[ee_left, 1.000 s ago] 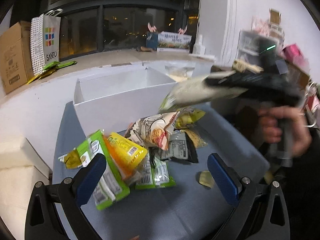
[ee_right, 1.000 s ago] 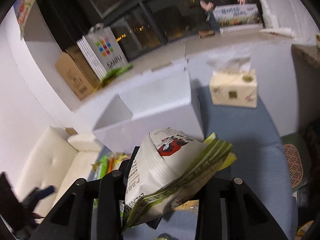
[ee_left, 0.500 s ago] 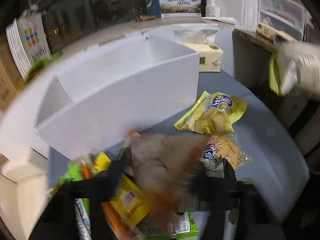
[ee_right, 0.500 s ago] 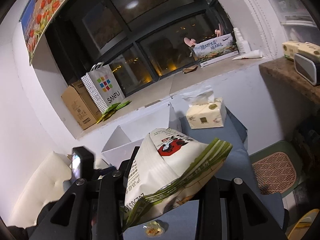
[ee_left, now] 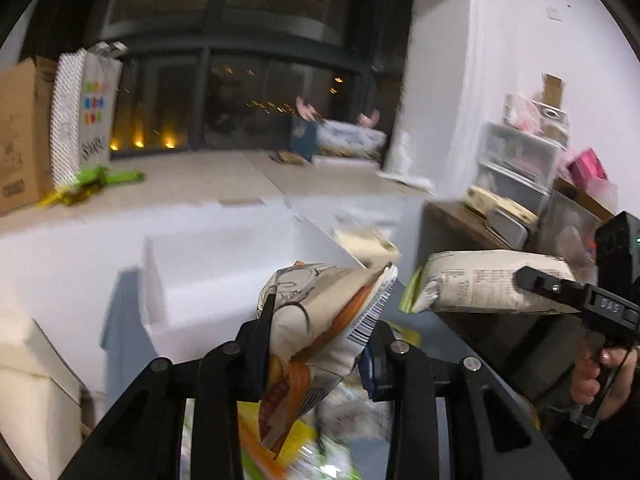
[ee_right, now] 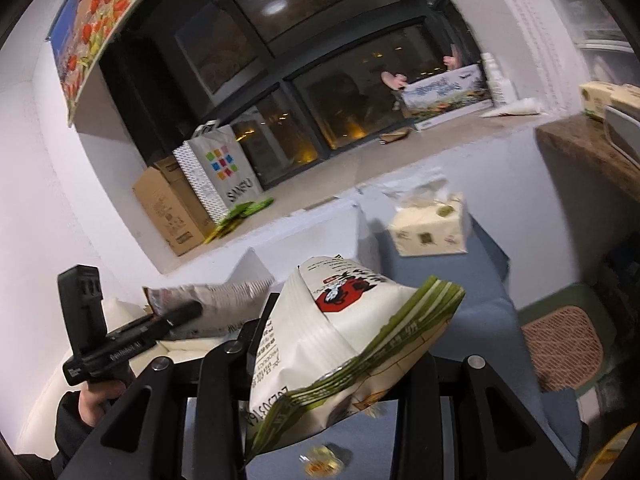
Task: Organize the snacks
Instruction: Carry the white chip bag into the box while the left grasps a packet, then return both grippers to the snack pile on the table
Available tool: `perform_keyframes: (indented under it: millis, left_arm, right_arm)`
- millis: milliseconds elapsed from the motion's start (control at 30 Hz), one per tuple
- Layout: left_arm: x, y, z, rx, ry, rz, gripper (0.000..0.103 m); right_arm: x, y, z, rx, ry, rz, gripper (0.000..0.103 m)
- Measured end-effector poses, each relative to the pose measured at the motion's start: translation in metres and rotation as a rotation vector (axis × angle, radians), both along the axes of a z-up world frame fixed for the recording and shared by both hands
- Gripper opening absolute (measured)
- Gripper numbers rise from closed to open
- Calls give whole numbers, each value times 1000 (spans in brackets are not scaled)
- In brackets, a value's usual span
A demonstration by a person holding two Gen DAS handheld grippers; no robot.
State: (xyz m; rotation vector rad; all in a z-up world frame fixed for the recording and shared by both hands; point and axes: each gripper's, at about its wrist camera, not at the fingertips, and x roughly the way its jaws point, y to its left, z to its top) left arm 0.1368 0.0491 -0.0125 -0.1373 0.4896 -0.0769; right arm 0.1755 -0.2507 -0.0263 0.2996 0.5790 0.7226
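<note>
My left gripper is shut on a white and orange snack bag and holds it up in front of the white divided box. My right gripper is shut on a white bag with green edges, lifted above the grey table. In the left wrist view that bag hangs to the right of the box. In the right wrist view the left gripper holds its bag at the left. More snacks lie blurred below the left gripper.
A tissue box sits on the grey table right of the white box. A cardboard box and a paper bag stand on the window ledge. Storage drawers stand at the right. A small wrapped snack lies on the table.
My left gripper has shut on the white and orange bag and lifted it off the pile. The right gripper stays raised with its bag and has come back nearer the box.
</note>
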Motion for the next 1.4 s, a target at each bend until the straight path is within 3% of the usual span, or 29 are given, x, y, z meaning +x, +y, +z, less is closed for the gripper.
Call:
perform_keyframes:
  millis: [167, 267, 467, 533, 567, 600, 633, 667, 733, 933, 1033, 1133, 1300, 1400]
  left_arm:
    - [52, 42, 3, 83, 15, 62, 37]
    - [96, 61, -12, 193, 83, 93, 37]
    - [161, 79, -43, 281, 166, 82, 38]
    - [175, 80, -56, 319, 196, 101, 43]
    - [181, 83, -60, 342, 225, 127, 59]
    - [183, 84, -63, 355, 245, 140, 90]
    - [181, 85, -65, 359, 253, 145, 103]
    - [173, 86, -63, 355, 223, 140, 103]
    - [160, 87, -58, 342, 214, 139, 103]
    - [120, 96, -33, 262, 164, 137, 103]
    - [89, 97, -14, 204, 96, 140, 103]
    - [51, 98, -1, 115, 20, 121, 103]
    - [-15, 88, 1, 23, -75, 126, 103]
    - [-52, 68, -8, 40, -69, 135, 103]
  right_arm:
    - [34, 51, 22, -56, -79, 14, 38]
    - [75, 105, 28, -190, -122, -10, 38]
    - [151, 202, 12, -475, -136, -28, 38]
    - [168, 218, 4, -509, -123, -30, 38]
    - [174, 227, -1, -532, -124, -31, 39]
    - [182, 238, -8, -562, -124, -22, 40]
    - [187, 245, -13, -587, -125, -17, 45]
    - [189, 247, -15, -604, -129, -23, 68]
    - [189, 251, -18, -630, -135, -24, 103]
    - [174, 233, 3, -526, -158, 0, 103]
    - [166, 218, 18, -462, -147, 33, 103]
    - [146, 195, 37, -363, -207, 54, 103]
    - [102, 142, 59, -252, -222, 88, 103]
    - [73, 115, 58, -240, -212, 111, 103]
